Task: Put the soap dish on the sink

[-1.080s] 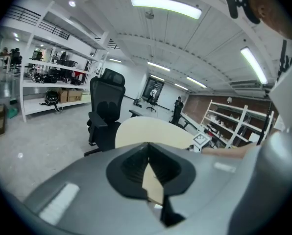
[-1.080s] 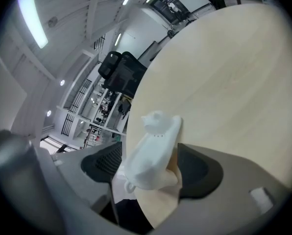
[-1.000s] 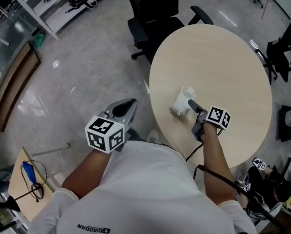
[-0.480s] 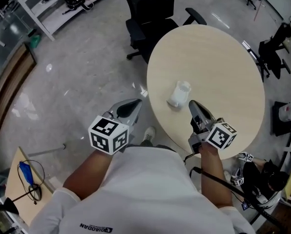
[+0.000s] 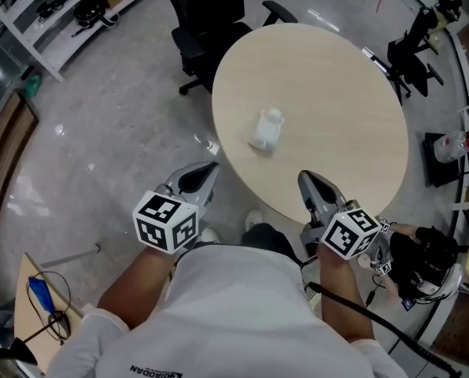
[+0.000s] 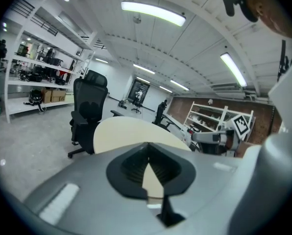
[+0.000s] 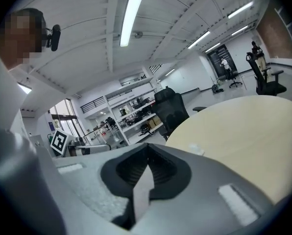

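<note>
Down in the head view, we see both grippers held out in front of the person's white shirt [image 5: 242,313], near the round table [image 5: 337,85]. The left gripper [image 5: 211,167] is over the floor just left of the table, jaws pinched to a point with nothing in them. The right gripper [image 5: 304,177] overlaps the table's near rim, jaws also pressed together and empty. The soap dish [image 5: 266,129] is the small white thing lying on the tabletop, a bit left of centre, well apart from both grippers and touched by neither. A black office chair [image 5: 207,22] stands at the table's far-left side, its top cut off by the frame. The marker cubes cover both hands, so we can't see the grip on the handles.

Over in the left gripper view, the left gripper [image 6: 148,145] has its jaw tips meeting, with no object between them. The grey body blocks the near half of the table, and we can't make out the dish from here. The other gripper pokes in at the right, partly behind the shirt.

Over in the right gripper view, it's the same story: the right gripper [image 7: 147,147] is fully closed and holds nothing. The tabletop fills the right side. A tiny white speck [image 7: 195,149] sits on it just past the gripper body, too small for us to say what it is.
</note>
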A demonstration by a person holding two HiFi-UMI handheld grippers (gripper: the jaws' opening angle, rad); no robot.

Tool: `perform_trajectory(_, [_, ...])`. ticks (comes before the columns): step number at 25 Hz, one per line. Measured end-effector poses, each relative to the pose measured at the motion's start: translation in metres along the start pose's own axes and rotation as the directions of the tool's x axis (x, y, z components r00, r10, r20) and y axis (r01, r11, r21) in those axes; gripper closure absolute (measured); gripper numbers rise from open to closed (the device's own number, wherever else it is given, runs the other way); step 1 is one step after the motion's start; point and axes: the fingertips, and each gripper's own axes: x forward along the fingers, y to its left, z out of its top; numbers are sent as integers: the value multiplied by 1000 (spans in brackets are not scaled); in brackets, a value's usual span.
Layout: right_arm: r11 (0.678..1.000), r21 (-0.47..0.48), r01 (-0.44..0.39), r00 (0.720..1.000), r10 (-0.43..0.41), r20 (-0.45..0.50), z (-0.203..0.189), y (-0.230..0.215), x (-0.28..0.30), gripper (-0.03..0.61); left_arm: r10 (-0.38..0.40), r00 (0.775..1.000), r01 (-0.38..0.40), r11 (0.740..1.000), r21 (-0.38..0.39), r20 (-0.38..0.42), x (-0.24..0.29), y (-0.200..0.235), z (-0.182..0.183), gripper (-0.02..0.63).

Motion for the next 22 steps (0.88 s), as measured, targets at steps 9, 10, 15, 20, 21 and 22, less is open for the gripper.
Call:
perform_trajectory(9, [1000,-29,-9,995,6,-104,-27,-13,-15,577,56,998,-56,998,-9,-18,3,-11,-15,609])
perform_trajectory(10, [999,-40,-17,994,12,-112,-27,-13,-16,577,65,998,-65,998,-13,-14,4,-11,-16,609])
perform_trajectory(15, [998,-50,-35,992,28,-122,-27,-18,-19,577,90,996,-90,996,-22,16,13,-13,-7,609])
perform_trajectory(20, [998,-46,-35,993,30,-113,-21,-27,-25,578,102,995,-101,995,-16,22,15,-20,-3,609])
perform_trajectory(21, [999,-43,-33,994,28,-110,-20,-30,-25,578,105,994,-104,994,-13,22,16,-21,-3,609])
perform_trajectory(22, [999,-41,-31,994,27,-108,-20,-31,-26,577,107,994,-107,994,-12,22,16,-21,-3,609])
